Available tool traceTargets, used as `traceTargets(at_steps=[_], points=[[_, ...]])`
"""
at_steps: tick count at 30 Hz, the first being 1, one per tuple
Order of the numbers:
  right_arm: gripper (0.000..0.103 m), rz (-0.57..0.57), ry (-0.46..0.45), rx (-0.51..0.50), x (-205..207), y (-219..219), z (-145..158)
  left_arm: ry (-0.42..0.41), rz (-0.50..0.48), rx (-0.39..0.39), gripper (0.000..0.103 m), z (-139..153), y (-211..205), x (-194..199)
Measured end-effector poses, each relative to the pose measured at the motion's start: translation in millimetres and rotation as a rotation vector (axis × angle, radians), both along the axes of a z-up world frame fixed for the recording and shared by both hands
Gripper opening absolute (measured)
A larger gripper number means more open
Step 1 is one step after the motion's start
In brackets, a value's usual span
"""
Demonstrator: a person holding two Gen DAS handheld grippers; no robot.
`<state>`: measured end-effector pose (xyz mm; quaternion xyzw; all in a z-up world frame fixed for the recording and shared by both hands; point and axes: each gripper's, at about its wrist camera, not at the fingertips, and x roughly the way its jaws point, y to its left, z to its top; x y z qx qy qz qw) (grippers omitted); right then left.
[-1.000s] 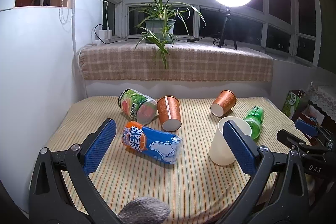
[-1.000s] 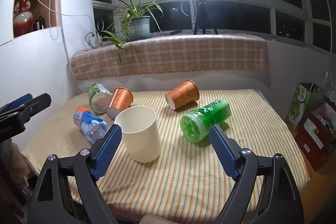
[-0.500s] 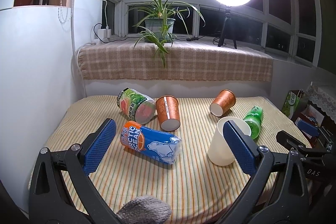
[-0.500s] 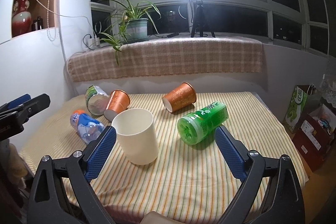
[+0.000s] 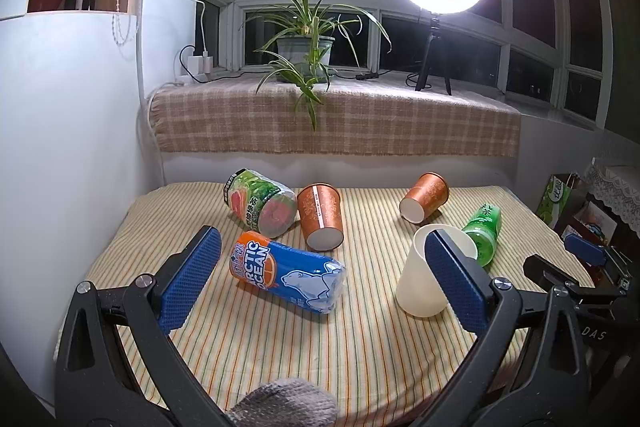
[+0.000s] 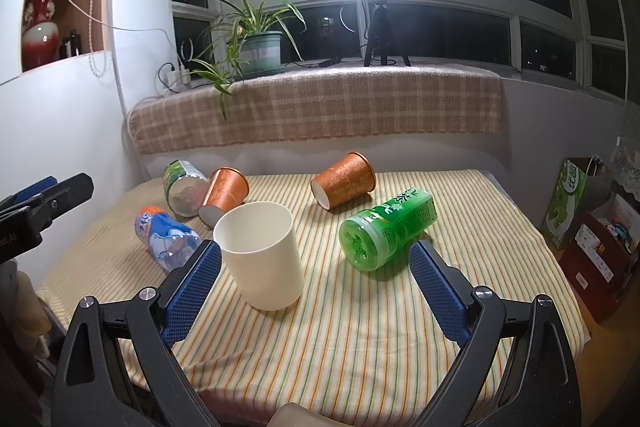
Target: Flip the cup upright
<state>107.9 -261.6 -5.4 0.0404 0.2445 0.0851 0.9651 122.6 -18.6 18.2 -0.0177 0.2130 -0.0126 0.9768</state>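
Note:
A cream cup (image 6: pixel 262 259) stands upright on the striped table, mouth up; it also shows in the left wrist view (image 5: pixel 424 283), partly behind my left gripper's right finger. Two orange paper cups lie on their sides: one near the left cans (image 5: pixel 320 215) (image 6: pixel 224 195), one farther back right (image 5: pixel 426 197) (image 6: pixel 344 185). My left gripper (image 5: pixel 320 283) is open and empty, near the table's front edge. My right gripper (image 6: pixel 316 287) is open and empty, just in front of the cream cup.
A blue Arctic Ocean bottle (image 5: pixel 288 271), a green-pink can (image 5: pixel 260 201) and a green tea bottle (image 6: pixel 388 227) lie on their sides on the striped tablecloth (image 5: pixel 360 347). A white wall stands on the left. A checked sill with a plant and ring light is behind. Boxes stand at the right.
Both grippers have drawn back a little from the table; the view has shifted slightly. The objects have not moved.

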Motion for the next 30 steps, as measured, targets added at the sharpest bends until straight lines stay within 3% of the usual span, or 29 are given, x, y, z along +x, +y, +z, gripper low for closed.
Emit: traceTargets(at_steps=[30], points=[[0.095, 0.011, 0.036, 0.02, 5.1, -1.0, -3.2, 0.001, -0.001, -0.003, 0.103, 0.2, 1.6, 1.5]])
